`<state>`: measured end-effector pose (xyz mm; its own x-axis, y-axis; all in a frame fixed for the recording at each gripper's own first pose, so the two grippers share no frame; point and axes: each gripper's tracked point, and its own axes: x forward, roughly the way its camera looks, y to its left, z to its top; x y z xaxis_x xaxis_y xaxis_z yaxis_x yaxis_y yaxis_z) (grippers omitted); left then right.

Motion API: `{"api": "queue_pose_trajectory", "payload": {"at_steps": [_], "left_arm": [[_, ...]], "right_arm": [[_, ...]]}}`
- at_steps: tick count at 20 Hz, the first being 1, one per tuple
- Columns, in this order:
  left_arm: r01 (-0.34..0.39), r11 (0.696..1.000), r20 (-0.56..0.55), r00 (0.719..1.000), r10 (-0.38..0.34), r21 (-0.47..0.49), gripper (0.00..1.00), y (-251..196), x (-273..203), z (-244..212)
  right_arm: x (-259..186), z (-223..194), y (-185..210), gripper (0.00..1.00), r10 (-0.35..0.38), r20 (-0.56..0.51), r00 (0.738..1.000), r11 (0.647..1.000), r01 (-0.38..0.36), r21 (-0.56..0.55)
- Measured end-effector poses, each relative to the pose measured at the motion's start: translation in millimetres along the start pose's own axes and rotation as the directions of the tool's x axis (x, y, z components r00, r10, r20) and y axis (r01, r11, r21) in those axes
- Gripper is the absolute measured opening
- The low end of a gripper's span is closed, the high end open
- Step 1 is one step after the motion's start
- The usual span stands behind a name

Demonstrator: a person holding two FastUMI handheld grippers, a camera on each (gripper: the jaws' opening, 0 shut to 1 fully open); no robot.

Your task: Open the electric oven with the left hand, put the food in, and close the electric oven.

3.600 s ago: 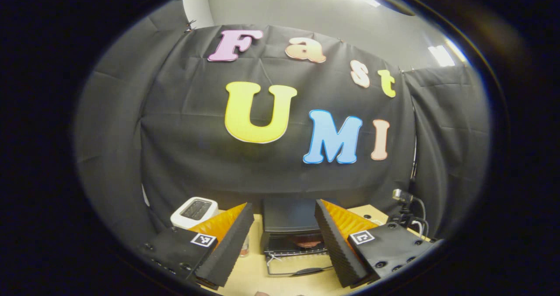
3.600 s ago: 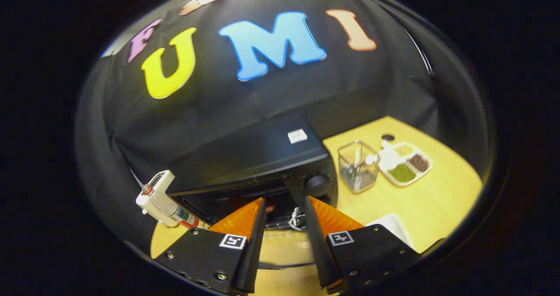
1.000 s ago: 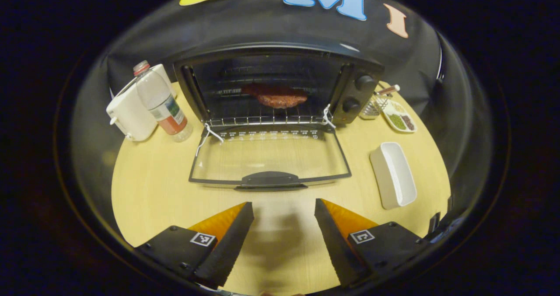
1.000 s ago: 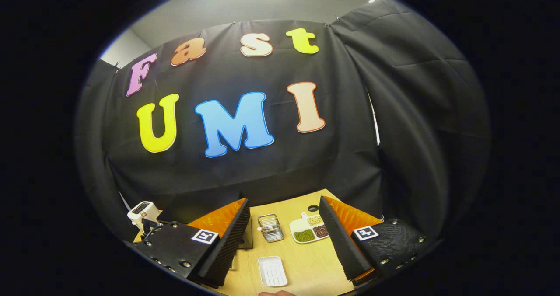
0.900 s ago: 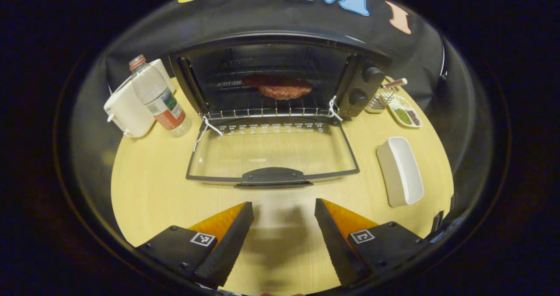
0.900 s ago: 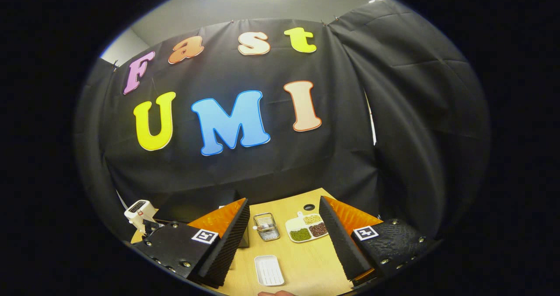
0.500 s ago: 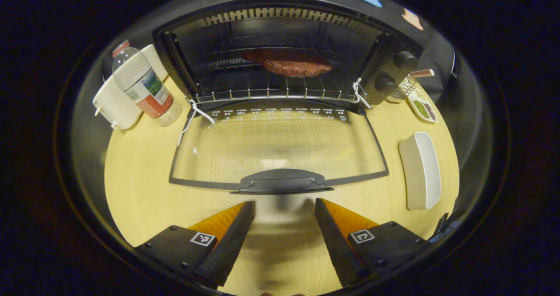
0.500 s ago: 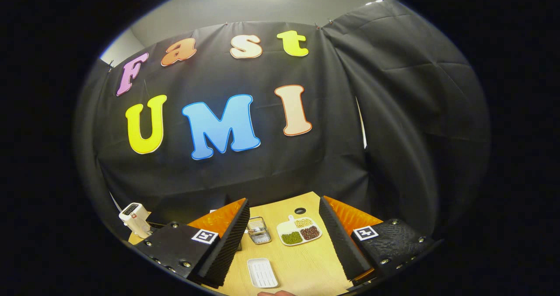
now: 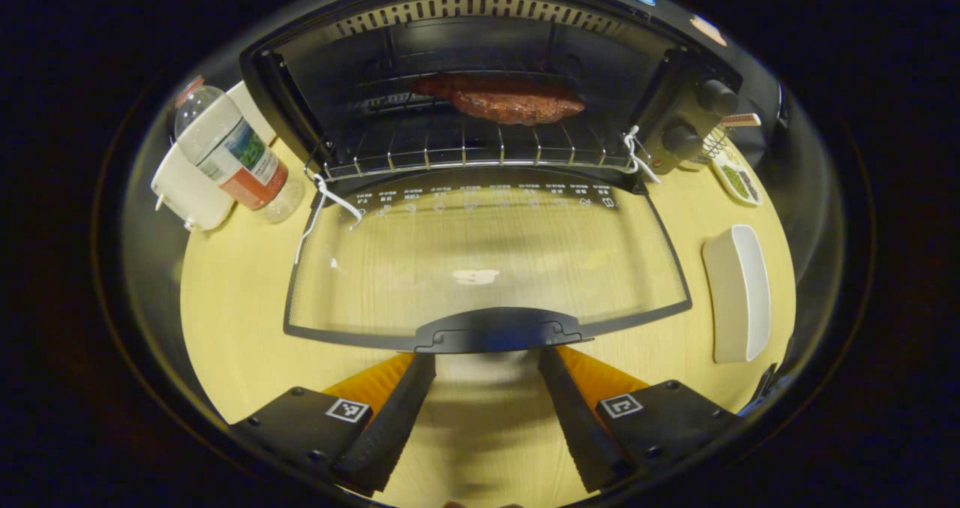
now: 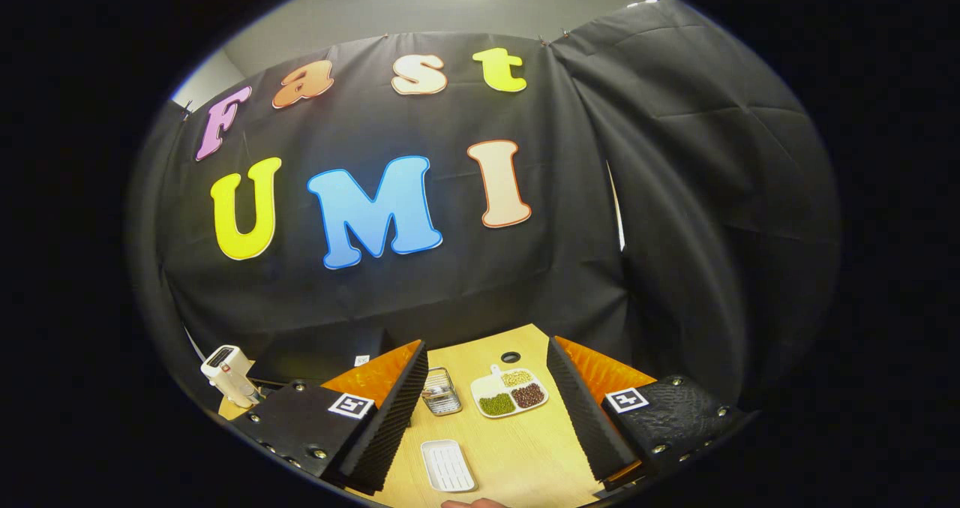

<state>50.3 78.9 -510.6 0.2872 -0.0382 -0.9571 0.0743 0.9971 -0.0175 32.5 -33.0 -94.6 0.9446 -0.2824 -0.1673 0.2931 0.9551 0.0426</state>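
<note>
So your left claw is spread wide with nothing between its fingers, sitting low over the table right at the front edge of the oven door. The fingertips come up just under the door handle, one on each side of it, but I can't tell if they're actually touching it. That glass door is dropped all the way down flat, so the electric oven is wide open. Your food, a reddish-brown meat patty, is on the wire rack inside, toward the back and a bit right of centre. White strings hang off both front corners of the rack.

Left of the oven you've got a water bottle leaning against a white toaster. On the right there's an empty white rectangular dish on the table, well clear of the door, and farther back a divided plate of beans next to the oven's two knobs.

Your right claw is also wide and empty, held up high and pointing mostly at the booth's wall. Between its fingers, way down on the table, you can see the white dish, a small wire basket and the bean plate. The toaster peeks in at lower left.
</note>
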Motion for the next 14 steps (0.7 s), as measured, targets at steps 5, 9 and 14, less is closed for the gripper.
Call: {"api": "queue_pose_trajectory", "payload": {"at_steps": [5,9,14], "left_arm": [[0.007,1.0,0.027,1.0,-0.007,0.002,0.92,-0.6,-14.3,2.2],[0.015,1.0,0.078,0.997,-0.014,-0.004,0.99,-1.3,-34.9,7.1],[0.034,0.999,0.151,0.988,-0.031,-0.014,0.99,-2.8,-62.7,20.3]], "right_arm": [[-1.1,3.6,8.1,0.96,0.017,0.014,1.0,1.0,-0.017,-0.006],[0.8,4.4,19.2,0.96,0.041,0.019,0.999,0.999,-0.041,-0.001],[3.9,8.7,34.6,0.96,0.082,0.03,0.996,0.997,-0.082,-0.003]]}}
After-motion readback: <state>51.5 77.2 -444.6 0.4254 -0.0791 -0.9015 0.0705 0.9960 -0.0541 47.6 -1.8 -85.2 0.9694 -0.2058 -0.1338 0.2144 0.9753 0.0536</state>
